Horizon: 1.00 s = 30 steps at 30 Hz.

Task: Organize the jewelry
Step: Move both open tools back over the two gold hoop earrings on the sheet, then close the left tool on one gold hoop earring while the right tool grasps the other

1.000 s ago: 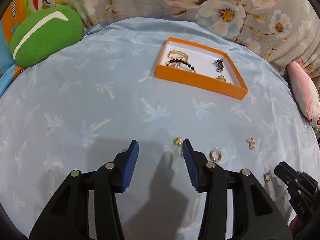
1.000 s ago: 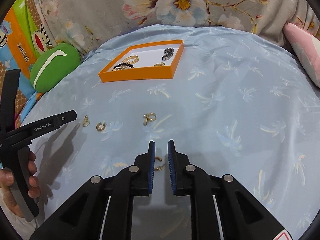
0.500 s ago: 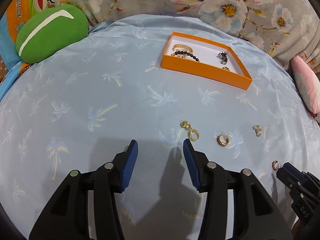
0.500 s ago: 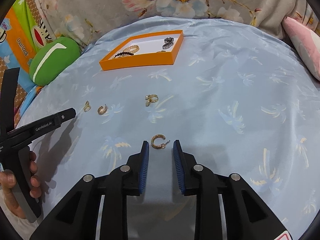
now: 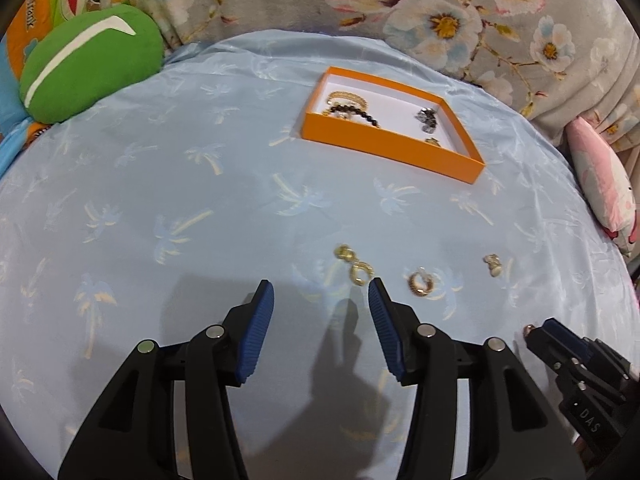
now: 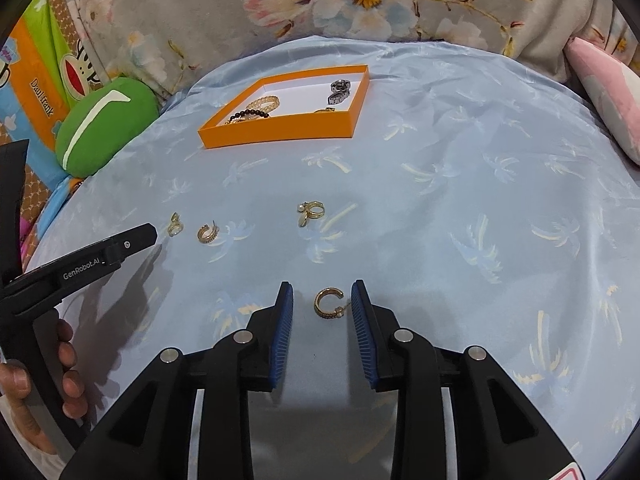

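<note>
An orange box (image 5: 394,148) (image 6: 280,132) at the back of the blue cloth holds gold and black-bead bracelets (image 6: 256,108) and silver pieces (image 6: 340,92). A gold hoop earring (image 6: 328,303) lies on the cloth between the pads of my right gripper (image 6: 322,286), which is open; the hoop sits close to the right pad and is not pinched. My left gripper (image 5: 320,286) is open with nothing between its pads. Just beyond its right fingertip lies a gold earring pair (image 5: 354,264), then a hoop (image 5: 420,282) and a small earring (image 5: 493,265).
A green cushion (image 5: 88,64) lies at the back left and a pink pillow (image 5: 604,188) at the right edge. Floral fabric (image 6: 360,0) rises behind the cloth. A pearl ring (image 6: 310,210) lies mid-cloth. A hand (image 6: 24,380) holds the left gripper's handle.
The right jaws have spread apart, and the gold hoop, half hidden between them before, now lies in plain view between the pads. In the left view the loose earrings have drifted farther from the fingertips.
</note>
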Each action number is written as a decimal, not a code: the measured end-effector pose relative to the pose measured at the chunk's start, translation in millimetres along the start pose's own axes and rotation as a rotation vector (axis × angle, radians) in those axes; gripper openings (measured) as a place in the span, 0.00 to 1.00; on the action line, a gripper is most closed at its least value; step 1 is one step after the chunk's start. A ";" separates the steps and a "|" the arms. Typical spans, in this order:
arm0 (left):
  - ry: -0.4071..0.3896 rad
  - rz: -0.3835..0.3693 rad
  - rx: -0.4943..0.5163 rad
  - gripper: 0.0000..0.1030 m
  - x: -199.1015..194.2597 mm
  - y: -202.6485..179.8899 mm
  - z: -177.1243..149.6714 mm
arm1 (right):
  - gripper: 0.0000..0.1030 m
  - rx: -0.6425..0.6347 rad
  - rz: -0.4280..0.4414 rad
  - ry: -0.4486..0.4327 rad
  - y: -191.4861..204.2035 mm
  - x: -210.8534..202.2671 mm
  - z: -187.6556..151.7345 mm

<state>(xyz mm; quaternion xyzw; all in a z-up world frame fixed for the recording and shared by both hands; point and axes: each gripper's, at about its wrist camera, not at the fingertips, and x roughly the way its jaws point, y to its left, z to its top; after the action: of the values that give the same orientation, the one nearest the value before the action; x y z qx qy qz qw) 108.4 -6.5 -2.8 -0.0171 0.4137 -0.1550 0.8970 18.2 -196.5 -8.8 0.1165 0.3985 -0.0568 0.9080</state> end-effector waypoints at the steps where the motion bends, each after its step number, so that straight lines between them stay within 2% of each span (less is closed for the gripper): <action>1: 0.001 -0.004 0.006 0.46 0.4 -2.8 -0.3 | 0.29 0.004 -0.003 0.006 -0.7 1.0 -0.1; 6: 0.001 -0.019 0.052 0.47 2.6 -22.5 -0.3 | 0.30 -0.003 -0.010 0.018 0.6 3.8 0.3; 8: 0.010 -0.032 0.068 0.52 5.1 -30.4 0.1 | 0.29 0.002 -0.010 0.018 -0.6 3.8 0.0; 12: 0.016 -0.045 0.108 0.57 10.2 -47.1 0.8 | 0.19 0.011 -0.007 0.021 -2.5 3.9 0.0; 17: 0.055 -0.032 0.139 0.57 24.1 -61.4 4.8 | 0.19 0.017 -0.001 0.020 -4.1 3.4 -0.4; 23: 0.055 -0.035 0.145 0.55 29.4 -65.4 8.5 | 0.19 0.022 0.004 0.019 -4.2 3.5 -0.4; 26: 0.056 -0.053 0.150 0.46 30.7 -66.6 9.9 | 0.18 0.024 0.007 0.019 -4.3 3.2 -0.2; 30: 0.060 -0.091 0.137 0.20 29.5 -63.2 9.0 | 0.18 0.025 0.008 0.018 -5.0 2.9 -0.3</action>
<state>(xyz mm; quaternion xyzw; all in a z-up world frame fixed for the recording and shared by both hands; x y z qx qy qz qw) 116.4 -76.1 -8.6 0.0300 0.4275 -0.2240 0.8753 19.0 -201.2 -11.9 0.1302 0.4056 -0.0570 0.9030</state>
